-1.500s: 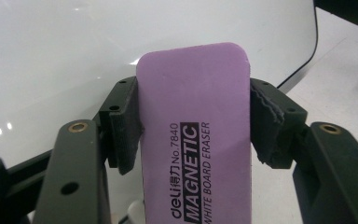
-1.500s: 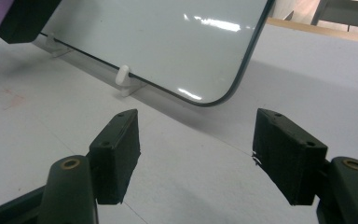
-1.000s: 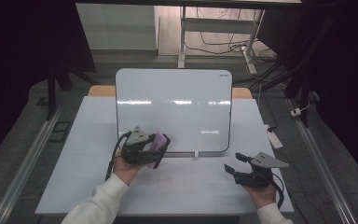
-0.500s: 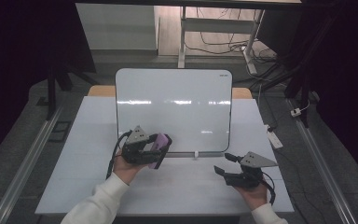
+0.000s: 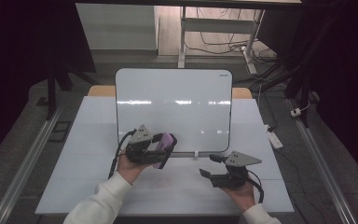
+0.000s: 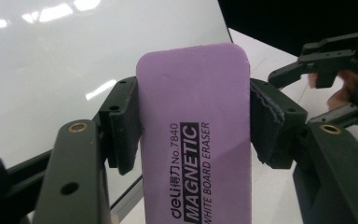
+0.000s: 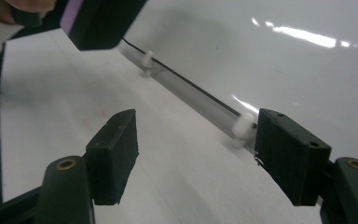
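1. The whiteboard (image 5: 173, 109) stands propped at the back of the white surface (image 5: 88, 182).
2. The left hand-held gripper (image 5: 161, 148) sits at the board's lower left edge, pads clamped on both long sides of the purple eraser (image 6: 193, 140), which juts out past its tips.
3. The right hand-held gripper (image 5: 208, 166), jaws just opening with nothing between them, hovers near the board's bottom rail, well apart from the eraser.

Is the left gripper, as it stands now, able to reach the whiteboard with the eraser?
Probably yes: the left gripper holds the purple eraser right beside the whiteboard, with nothing between them.
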Demonstrator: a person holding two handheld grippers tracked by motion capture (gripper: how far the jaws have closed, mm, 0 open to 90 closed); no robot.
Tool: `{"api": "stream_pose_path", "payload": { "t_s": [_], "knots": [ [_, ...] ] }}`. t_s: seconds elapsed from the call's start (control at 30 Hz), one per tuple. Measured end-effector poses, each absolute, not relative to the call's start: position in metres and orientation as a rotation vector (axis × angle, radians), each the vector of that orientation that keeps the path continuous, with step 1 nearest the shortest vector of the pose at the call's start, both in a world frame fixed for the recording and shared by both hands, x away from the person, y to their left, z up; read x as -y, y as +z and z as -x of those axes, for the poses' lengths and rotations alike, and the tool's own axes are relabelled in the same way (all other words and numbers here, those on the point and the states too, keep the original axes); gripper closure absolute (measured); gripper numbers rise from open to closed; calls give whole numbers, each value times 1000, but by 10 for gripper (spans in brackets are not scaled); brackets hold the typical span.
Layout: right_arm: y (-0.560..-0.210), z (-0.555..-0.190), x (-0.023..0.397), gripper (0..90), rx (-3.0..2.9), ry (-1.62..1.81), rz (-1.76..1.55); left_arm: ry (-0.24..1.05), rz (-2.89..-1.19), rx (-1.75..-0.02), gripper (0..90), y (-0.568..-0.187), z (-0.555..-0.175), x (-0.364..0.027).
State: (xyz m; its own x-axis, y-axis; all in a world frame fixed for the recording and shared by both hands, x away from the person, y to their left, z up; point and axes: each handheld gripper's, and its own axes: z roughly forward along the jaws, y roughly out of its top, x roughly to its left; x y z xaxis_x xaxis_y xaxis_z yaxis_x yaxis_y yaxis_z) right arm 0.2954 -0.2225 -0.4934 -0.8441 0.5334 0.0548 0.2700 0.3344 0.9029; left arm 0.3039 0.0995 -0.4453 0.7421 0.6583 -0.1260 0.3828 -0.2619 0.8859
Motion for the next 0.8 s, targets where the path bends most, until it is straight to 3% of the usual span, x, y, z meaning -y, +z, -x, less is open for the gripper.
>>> {"api": "stream_pose_path", "payload": {
  "t_s": [0.8],
  "knots": [
    [-491, -309, 154, 218, -2490, 1721, -590, 222, -1892, -715, 400, -447, -301, -82]
  ]
}}
